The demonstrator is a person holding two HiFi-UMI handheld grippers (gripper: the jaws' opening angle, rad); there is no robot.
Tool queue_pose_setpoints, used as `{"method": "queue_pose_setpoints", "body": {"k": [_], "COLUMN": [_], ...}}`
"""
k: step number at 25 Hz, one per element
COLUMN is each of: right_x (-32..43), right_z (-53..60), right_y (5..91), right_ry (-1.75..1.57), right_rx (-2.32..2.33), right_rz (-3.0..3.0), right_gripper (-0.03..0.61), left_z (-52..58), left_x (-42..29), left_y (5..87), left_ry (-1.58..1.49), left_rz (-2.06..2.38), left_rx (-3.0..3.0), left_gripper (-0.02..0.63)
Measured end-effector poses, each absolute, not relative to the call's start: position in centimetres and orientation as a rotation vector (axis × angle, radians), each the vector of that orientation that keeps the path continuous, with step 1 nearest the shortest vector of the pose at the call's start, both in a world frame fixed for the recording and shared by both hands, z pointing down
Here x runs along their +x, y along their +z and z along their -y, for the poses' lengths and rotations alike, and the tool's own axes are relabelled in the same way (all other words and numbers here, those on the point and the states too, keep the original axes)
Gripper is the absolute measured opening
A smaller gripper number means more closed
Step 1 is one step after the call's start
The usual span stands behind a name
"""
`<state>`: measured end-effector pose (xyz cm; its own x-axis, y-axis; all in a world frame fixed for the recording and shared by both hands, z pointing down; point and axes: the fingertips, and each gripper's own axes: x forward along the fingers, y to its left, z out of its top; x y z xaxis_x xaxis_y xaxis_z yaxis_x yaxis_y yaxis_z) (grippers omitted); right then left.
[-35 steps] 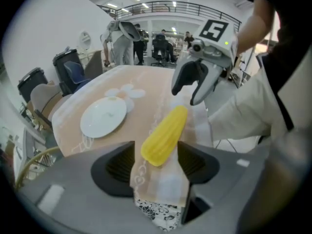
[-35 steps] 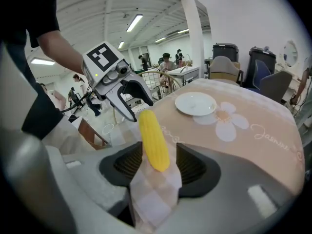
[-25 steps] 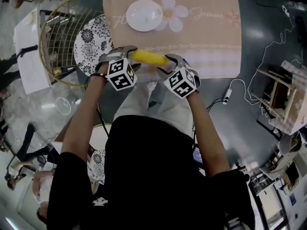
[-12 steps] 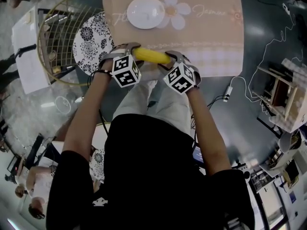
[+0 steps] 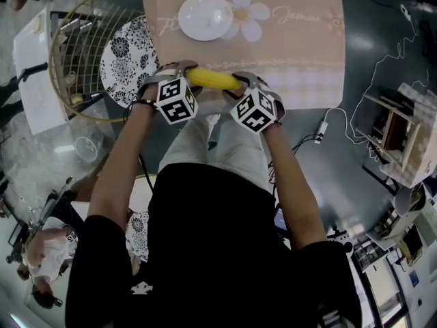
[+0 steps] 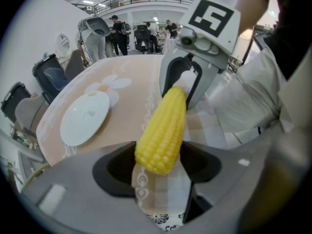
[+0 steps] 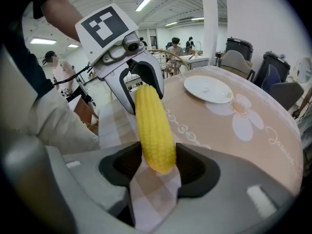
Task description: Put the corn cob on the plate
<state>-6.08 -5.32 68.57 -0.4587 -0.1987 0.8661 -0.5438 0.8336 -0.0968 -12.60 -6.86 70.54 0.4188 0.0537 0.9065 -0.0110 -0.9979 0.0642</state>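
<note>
Over the counter's [image 5: 293, 53] near edge the corn cob [image 5: 215, 80] is held crosswise between the opening left claw [image 6: 158, 162] and closing right claw [image 7: 158, 165], plate [image 5: 205, 17] at twelve o'clock.

The table [image 5: 293, 46] wore a peach cloth printed with a white flower [image 5: 247, 18], with a gold wire basket [image 5: 76, 50] and a round black-and-white flowered disc [image 5: 126, 60] at its left and a wooden rack [image 5: 403, 139] off to its right.
</note>
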Motion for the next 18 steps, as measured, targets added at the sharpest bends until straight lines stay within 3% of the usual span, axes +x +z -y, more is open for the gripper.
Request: {"method": "queue_pose_setpoints", "body": {"k": [18], "right_x": [-6.3], "right_z": [10.9], "right_y": [66.5], "right_ry": [0.368], "right_rx": [0.412], "right_rz": [2.085], "right_gripper": [0.215], "left_z": [11.5], "left_x": [-13.0], "left_y": [68.5], "left_ry": [1.642], "left_rz": [0.103], "left_rx": [2.503], "left_gripper": [0.293]}}
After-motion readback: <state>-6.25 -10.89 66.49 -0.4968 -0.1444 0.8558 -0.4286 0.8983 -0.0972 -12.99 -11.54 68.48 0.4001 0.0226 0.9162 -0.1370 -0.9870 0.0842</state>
